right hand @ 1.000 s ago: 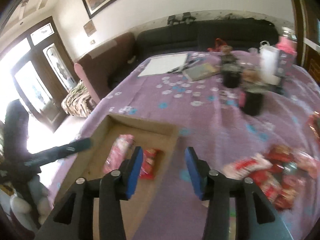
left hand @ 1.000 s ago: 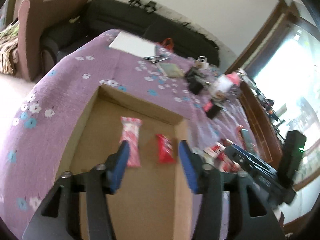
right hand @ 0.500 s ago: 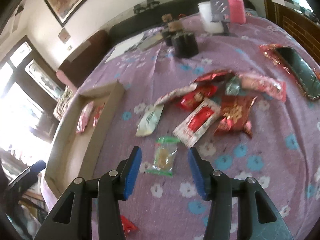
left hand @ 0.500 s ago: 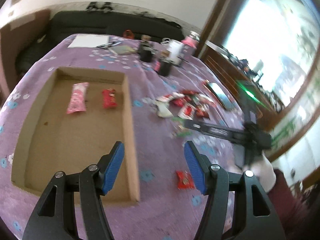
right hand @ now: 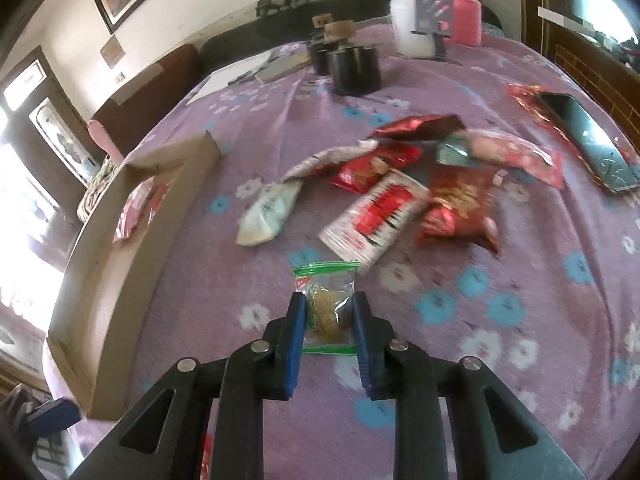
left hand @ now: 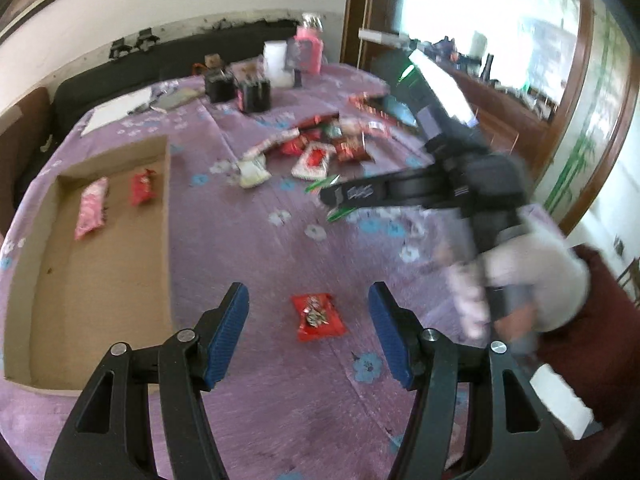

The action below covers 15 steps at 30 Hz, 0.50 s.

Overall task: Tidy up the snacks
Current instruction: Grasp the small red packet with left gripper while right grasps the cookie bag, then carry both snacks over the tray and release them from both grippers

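A shallow cardboard box (left hand: 100, 264) lies on the purple flowered cloth and holds a pink packet (left hand: 91, 208) and a small red packet (left hand: 142, 187). My left gripper (left hand: 309, 300) is open above a red snack packet (left hand: 318, 317) lying on the cloth. My right gripper (right hand: 329, 306) has its jaws closed in on both sides of a clear green-edged snack packet (right hand: 328, 304), which lies on the cloth. A heap of red, white and pale green snack packets (right hand: 400, 192) lies beyond it. The box also shows in the right wrist view (right hand: 120, 248).
Black cups (right hand: 354, 68), a white container (right hand: 410, 32) and a pink bottle (right hand: 462, 12) stand at the far side. A phone (right hand: 588, 140) lies at the right. Paper and a book (right hand: 248, 72) lie at the back left. A dark sofa runs behind.
My left gripper has swung from over the box to above the red packet. My right gripper has moved from the box to the green-edged packet and closed in around it.
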Each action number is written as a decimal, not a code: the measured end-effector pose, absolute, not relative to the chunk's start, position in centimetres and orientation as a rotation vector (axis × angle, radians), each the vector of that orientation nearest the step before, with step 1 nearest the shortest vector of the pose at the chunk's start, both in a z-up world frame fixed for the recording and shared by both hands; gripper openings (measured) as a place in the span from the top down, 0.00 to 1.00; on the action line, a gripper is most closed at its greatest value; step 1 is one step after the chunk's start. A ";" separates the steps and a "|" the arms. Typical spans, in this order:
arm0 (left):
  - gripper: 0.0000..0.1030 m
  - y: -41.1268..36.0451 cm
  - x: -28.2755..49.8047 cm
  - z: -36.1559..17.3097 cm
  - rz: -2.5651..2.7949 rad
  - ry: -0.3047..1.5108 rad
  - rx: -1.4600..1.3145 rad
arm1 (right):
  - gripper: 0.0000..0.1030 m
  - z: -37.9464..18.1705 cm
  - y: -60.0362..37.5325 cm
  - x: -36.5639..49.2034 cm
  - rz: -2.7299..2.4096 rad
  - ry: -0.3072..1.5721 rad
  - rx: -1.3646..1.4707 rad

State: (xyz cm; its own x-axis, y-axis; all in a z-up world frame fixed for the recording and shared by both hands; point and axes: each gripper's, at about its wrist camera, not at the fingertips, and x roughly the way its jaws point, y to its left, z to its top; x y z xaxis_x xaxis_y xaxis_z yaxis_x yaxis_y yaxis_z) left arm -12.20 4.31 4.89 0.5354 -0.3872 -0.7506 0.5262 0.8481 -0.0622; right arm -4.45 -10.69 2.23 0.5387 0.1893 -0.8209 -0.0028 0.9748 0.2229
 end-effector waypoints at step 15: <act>0.77 2.7 -10.4 1.2 -0.445 0.946 0.188 | 0.77 2.4 -15.3 -8.5 0.127 0.978 0.261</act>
